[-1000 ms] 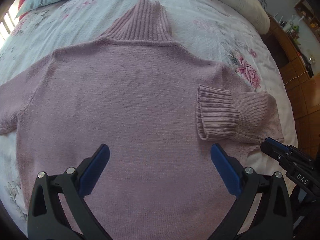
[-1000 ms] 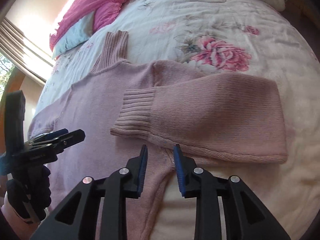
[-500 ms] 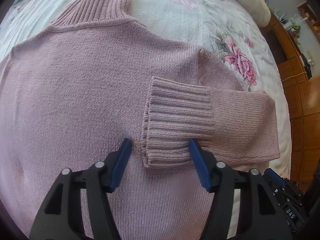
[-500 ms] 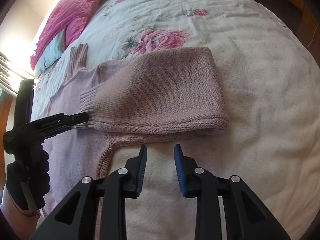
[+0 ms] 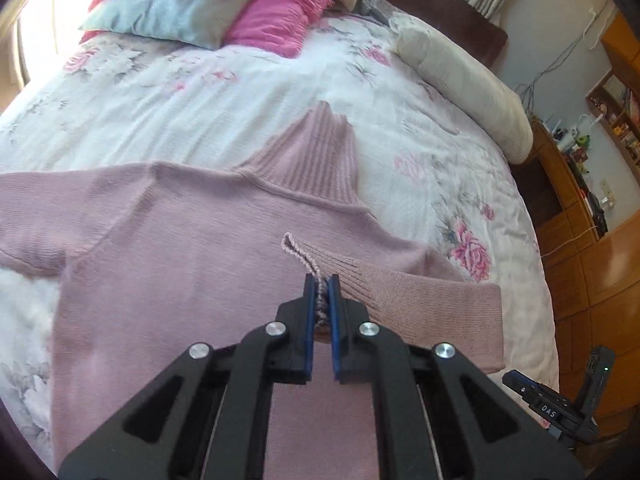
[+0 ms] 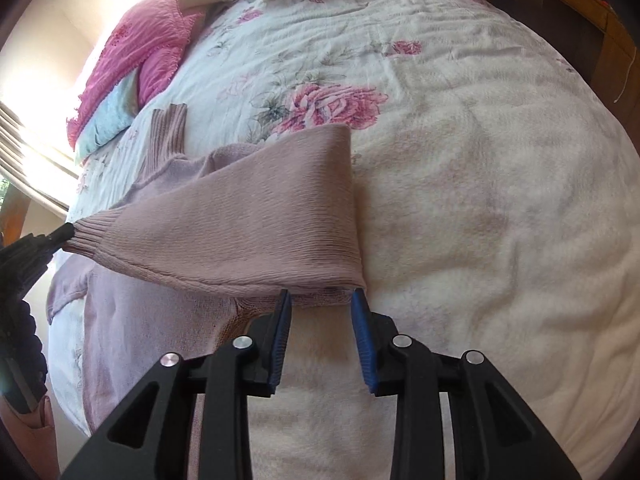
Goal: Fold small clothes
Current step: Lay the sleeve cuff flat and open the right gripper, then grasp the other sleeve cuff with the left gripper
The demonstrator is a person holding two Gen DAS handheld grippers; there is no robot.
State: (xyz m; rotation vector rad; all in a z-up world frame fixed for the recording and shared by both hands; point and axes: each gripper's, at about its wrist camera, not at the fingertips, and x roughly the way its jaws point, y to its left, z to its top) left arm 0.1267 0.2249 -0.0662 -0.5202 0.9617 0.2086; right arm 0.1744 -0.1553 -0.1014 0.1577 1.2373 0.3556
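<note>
One mauve turtleneck sweater (image 5: 192, 280) lies flat on the bed's floral quilt (image 5: 200, 92), its ribbed collar (image 5: 320, 160) pointing toward the pillows, so its long axis runs up the bed from hem to neck. Its right sleeve (image 6: 240, 232) is doubled back across the chest. A second ago the ribbed cuff (image 5: 320, 264) lay flat and untouched on the body panel; now the left tool (image 5: 321, 300) is clamped on it and has lifted it clear, the sleeve rising in a slope from its fold. The right tool (image 6: 320, 312), nearly shut and hanging back over the quilt half a second ago, has spread its jaws and come up to the sleeve's outer fold, straddling the lower edge without yet closing on it. Judged from this, the sleeve fold is being redone or tightened rather than finished, and the left sleeve (image 5: 36, 216) remains stretched out to the side, unfolded. Pink and pale-blue pillows (image 5: 208, 12) sit at the headboard, a wooden cabinet (image 5: 592, 240) beside the bed
</note>
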